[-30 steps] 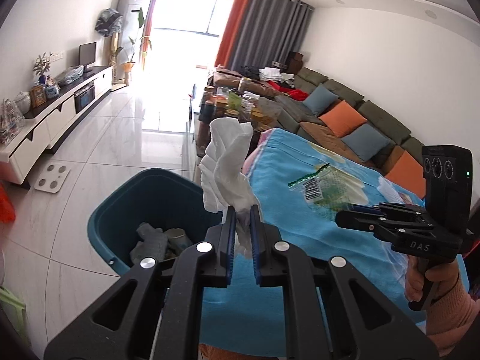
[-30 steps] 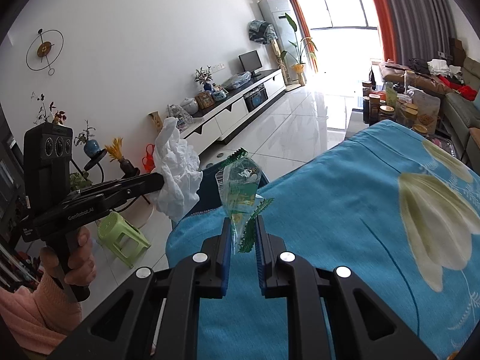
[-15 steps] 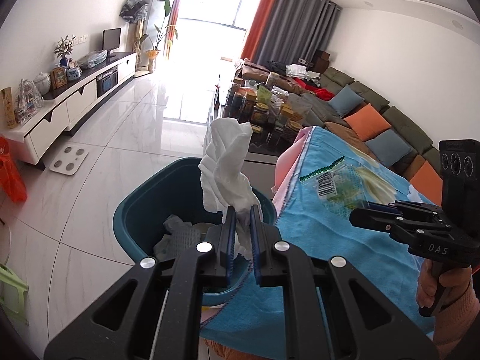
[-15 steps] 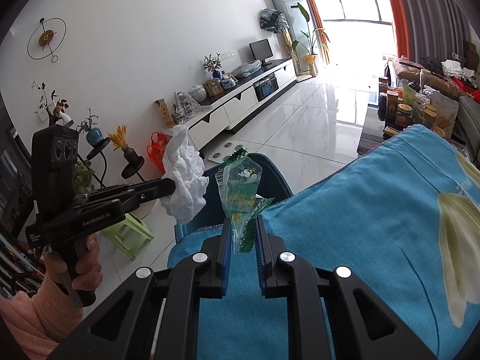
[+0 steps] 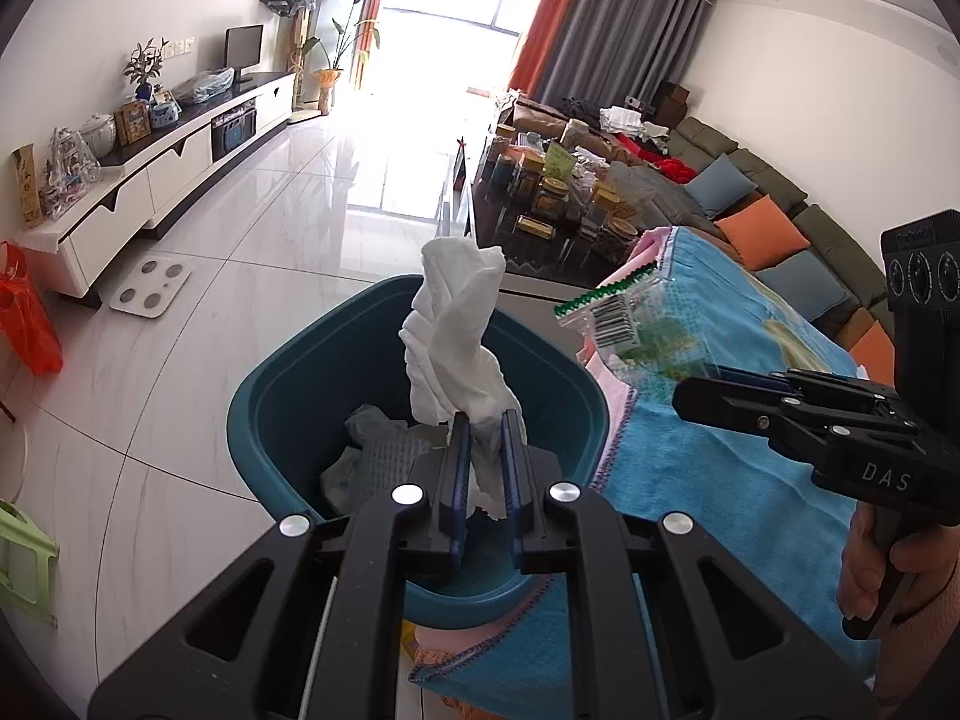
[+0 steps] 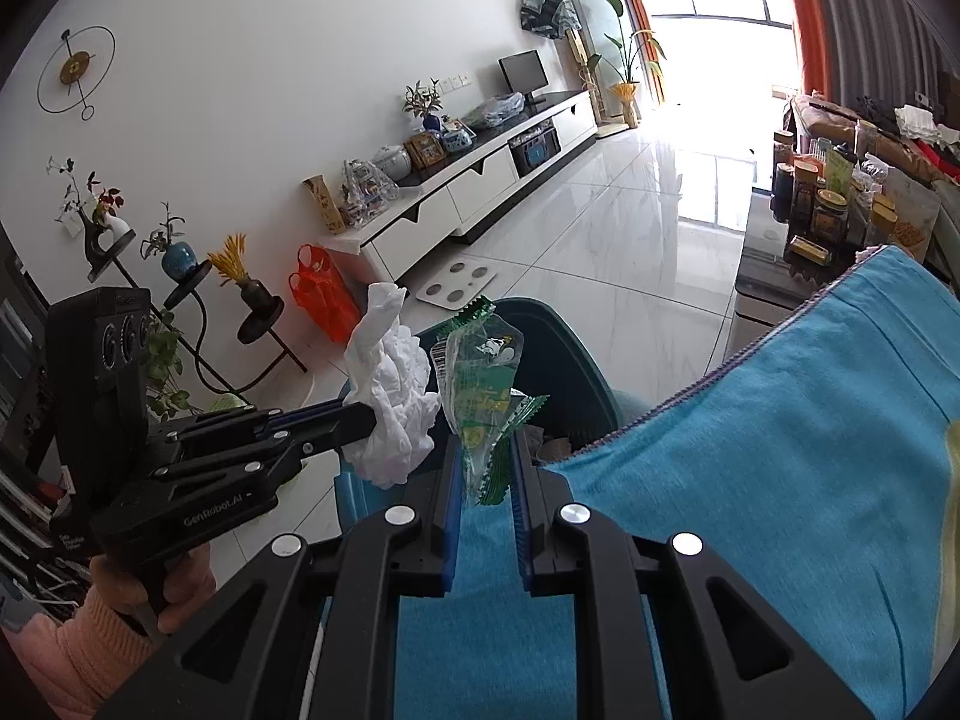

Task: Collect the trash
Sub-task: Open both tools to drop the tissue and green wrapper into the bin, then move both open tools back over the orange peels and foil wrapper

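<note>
My left gripper point(image 5: 483, 420) is shut on a crumpled white tissue point(image 5: 456, 342) and holds it over the teal trash bin point(image 5: 270, 372), which has trash inside. My right gripper point(image 6: 485, 444) is shut on a clear green plastic wrapper point(image 6: 480, 384), just above the bin's rim point(image 6: 576, 348) by the edge of the blue tablecloth point(image 6: 780, 450). The right gripper with the wrapper point(image 5: 630, 324) shows at the right of the left wrist view. The left gripper with the tissue point(image 6: 396, 408) shows at the left of the right wrist view.
A coffee table with jars point(image 5: 552, 198) stands beyond the bin. A white scale point(image 5: 150, 294) lies on the tiled floor. A TV cabinet point(image 5: 180, 162) lines the left wall. An orange bag point(image 5: 24, 318) and a green stool point(image 5: 24, 570) are at far left. A sofa point(image 5: 780, 228) runs along the right.
Both grippers moved forward toward the bin. The tissue now hangs over the bin's opening and the wrapper has come past the cloth's edge to the bin's rim.
</note>
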Demonstrator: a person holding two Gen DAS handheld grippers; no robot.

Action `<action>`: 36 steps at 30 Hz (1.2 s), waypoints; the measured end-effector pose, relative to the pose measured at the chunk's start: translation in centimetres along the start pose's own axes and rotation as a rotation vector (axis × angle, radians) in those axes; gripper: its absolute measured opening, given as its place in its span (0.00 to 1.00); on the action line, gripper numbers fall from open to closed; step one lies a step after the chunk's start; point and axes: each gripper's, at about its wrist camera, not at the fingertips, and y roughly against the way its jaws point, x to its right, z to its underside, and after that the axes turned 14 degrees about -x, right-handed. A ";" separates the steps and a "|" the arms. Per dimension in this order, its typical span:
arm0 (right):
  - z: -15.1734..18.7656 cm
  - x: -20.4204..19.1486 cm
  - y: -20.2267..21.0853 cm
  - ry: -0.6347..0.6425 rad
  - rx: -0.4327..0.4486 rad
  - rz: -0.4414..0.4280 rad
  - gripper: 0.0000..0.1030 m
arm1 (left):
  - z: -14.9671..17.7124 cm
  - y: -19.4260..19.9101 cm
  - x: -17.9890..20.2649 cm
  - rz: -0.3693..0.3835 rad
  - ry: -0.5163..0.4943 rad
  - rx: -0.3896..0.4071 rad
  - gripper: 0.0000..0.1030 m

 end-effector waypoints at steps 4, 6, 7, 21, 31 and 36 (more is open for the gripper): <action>-0.6 -0.1 -1.2 -0.014 -0.019 0.001 0.13 | -0.4 -1.0 -0.2 -0.010 0.010 -0.018 0.10; -1.0 0.0 -1.7 -0.022 -0.029 0.003 0.14 | -0.4 -1.5 -0.4 -0.012 0.014 -0.026 0.10; -1.1 0.0 -2.0 -0.026 -0.034 0.003 0.14 | -0.4 -1.8 -0.5 -0.016 0.017 -0.029 0.10; -2.6 0.6 -4.7 -0.094 -0.087 -0.003 0.26 | -0.6 -5.2 -2.4 0.004 0.091 -0.090 0.17; -1.6 0.7 -2.6 -0.070 -0.042 -0.016 0.26 | -0.2 -3.4 -1.7 0.007 0.091 -0.029 0.28; 0.4 0.6 0.7 -0.056 0.021 -0.036 0.29 | 0.7 -0.7 0.3 0.040 0.036 0.036 0.36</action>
